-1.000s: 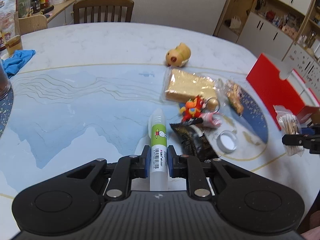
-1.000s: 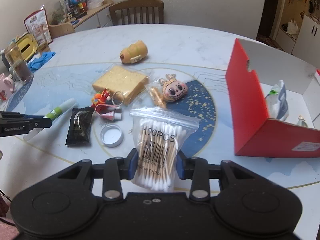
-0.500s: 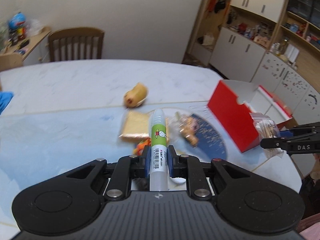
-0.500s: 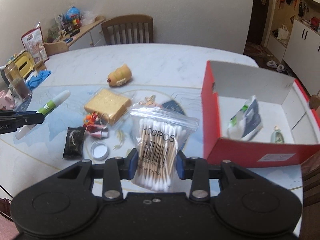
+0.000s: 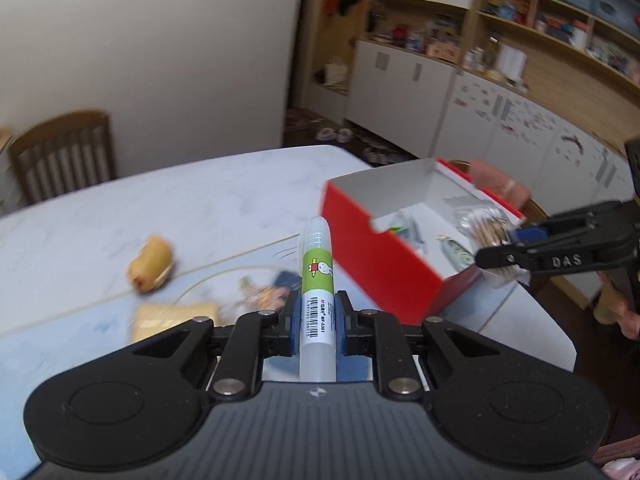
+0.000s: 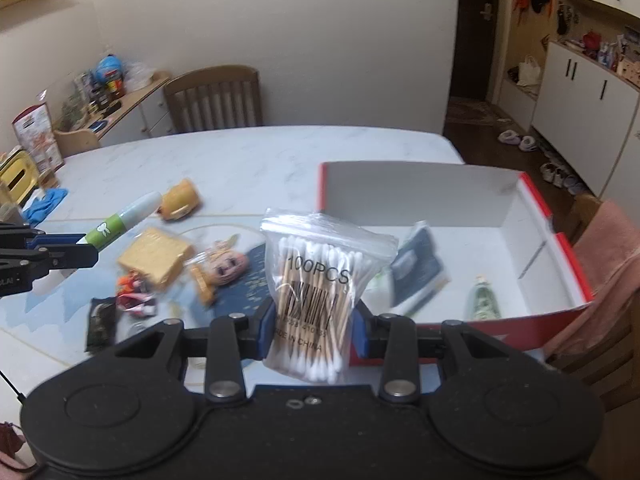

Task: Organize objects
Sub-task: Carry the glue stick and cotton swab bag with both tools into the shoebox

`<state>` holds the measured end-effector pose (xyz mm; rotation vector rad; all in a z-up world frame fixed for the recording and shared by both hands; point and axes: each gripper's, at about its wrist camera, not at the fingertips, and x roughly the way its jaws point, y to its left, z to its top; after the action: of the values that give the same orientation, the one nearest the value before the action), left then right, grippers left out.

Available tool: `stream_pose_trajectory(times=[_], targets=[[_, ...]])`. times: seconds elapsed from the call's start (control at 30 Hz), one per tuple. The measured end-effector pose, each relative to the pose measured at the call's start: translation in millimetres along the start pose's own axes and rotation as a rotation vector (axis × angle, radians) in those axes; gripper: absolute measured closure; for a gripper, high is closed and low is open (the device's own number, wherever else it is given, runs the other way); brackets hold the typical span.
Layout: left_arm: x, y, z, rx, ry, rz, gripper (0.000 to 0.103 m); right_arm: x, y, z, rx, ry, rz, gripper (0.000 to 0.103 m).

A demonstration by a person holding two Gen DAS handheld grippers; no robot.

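Note:
My left gripper (image 5: 318,322) is shut on a white glue stick with a green label (image 5: 318,280), held in the air above the table, left of the red box (image 5: 384,264). My right gripper (image 6: 314,326) is shut on a clear bag of cotton swabs (image 6: 320,280), hanging over the box's near wall (image 6: 460,326). In the left wrist view the right gripper (image 5: 504,252) and the swab bag (image 5: 484,226) hover at the box's right side. The right wrist view shows the left gripper (image 6: 86,248) with the glue stick (image 6: 124,220) at far left. Inside the box lie a dark packet (image 6: 418,268) and a small tube (image 6: 482,300).
On the table (image 6: 240,156) lie a yellow plush toy (image 6: 180,200), wrapped bread (image 6: 154,258), a doll-face charm (image 6: 228,266), a red figure keychain (image 6: 134,284) and a black sachet (image 6: 100,322). A wooden chair (image 6: 214,98) stands beyond; a pink cloth (image 6: 604,264) hangs right of the box.
Both grippers rose and swung right toward the red box, each still holding its object. The swab bag now hangs over the box; the glue stick left the table.

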<state>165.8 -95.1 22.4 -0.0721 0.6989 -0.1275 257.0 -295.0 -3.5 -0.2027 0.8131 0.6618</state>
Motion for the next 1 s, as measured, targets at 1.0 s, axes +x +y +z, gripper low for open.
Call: stream_pose_trajectory(times=[1.0], targets=[[148.4, -146.1, 81.0, 0.146, 0.103, -0.013, 0.087, 33.5, -154.5, 26.7, 0.038, 0.023, -0.057, 0.066]])
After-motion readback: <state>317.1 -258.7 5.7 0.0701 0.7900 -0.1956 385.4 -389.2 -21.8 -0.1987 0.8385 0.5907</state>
